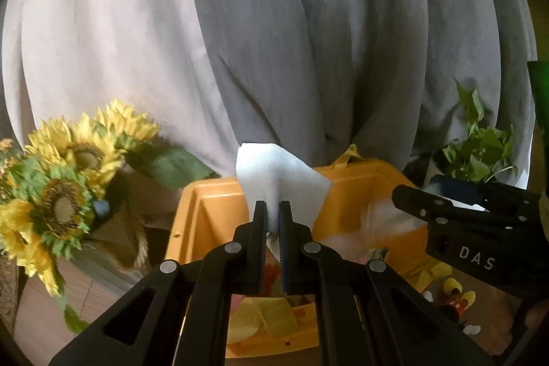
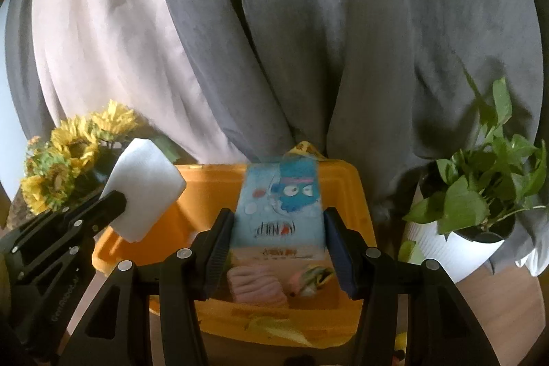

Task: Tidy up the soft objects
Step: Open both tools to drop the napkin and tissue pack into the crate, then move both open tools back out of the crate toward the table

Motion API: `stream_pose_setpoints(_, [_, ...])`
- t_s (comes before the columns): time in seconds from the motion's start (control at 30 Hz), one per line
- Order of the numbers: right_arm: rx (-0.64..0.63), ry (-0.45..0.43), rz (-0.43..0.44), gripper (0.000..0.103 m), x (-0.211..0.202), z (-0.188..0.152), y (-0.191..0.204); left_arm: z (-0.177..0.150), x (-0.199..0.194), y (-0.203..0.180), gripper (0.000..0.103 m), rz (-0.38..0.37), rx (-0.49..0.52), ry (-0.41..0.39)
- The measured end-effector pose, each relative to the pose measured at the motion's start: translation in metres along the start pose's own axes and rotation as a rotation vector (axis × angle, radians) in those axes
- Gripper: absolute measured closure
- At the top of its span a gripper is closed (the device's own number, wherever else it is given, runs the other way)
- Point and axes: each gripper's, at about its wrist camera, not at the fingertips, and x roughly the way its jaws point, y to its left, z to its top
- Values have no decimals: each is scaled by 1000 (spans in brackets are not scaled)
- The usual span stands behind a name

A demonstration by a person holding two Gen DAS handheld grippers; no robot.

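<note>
Right gripper [image 2: 274, 242] first: its jaws stand at a middling width, clamped on the flanks of a light blue packet [image 2: 279, 211] with a cartoon face printed on it, probably a soft tissue pack, though blur smears the lettering. The packet stands up between the pads, long axis running away from the tool along the fingers, and its far end reaches the far rim of the yellow bin [image 2: 212, 194].

Straight below and just ahead of those fingers the bin lies open. A folded pink cloth [image 2: 255, 285] sits on its floor right under the near end of the packet, and a small crumpled multicoloured piece [image 2: 310, 276] rests beside it toward the right finger. So the drop lies down and forward, with the landing spot partly taken.

Off to its left, the left gripper [image 1: 273, 222] is pinched fully together on a white cloth [image 1: 274, 174]; the cloth fans upward past the fingertips and hangs over the bin's left half, a little short of the far wall.

Both tools are over the bin, neither load touching anything inside. Beyond it hang grey curtains [image 2: 308, 40].
</note>
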Motion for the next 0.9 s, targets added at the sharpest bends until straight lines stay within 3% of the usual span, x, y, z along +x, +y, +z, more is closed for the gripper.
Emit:
stream_pose_setpoints(0.07, [1,7,-1,49,6,1,-1,-2,8,-1,93,-3,-1,16])
stream_pose_setpoints(0.13, [-3,10,-8,49,11,1,-1,-3,13,-1,82,-6,-5,30])
stream_pose_setpoints(0.17, [-4,12,-9,48,13,2,-1,-4,15,-1,69,-12,-7,36])
stream_pose_setpoints(0.2, [0,13,-8,48,14,2,-2,-4,16,-2,62,-11,-10,38])
stream_pose_setpoints(0.57, [39,13,-34,47,-2,-5,-15,-5,-10,-10,57,26,15,1])
stream_pose_setpoints(0.9, [41,-25,-48,35,-40,-11,-13,-9,-54,-8,54,58,-4,-29])
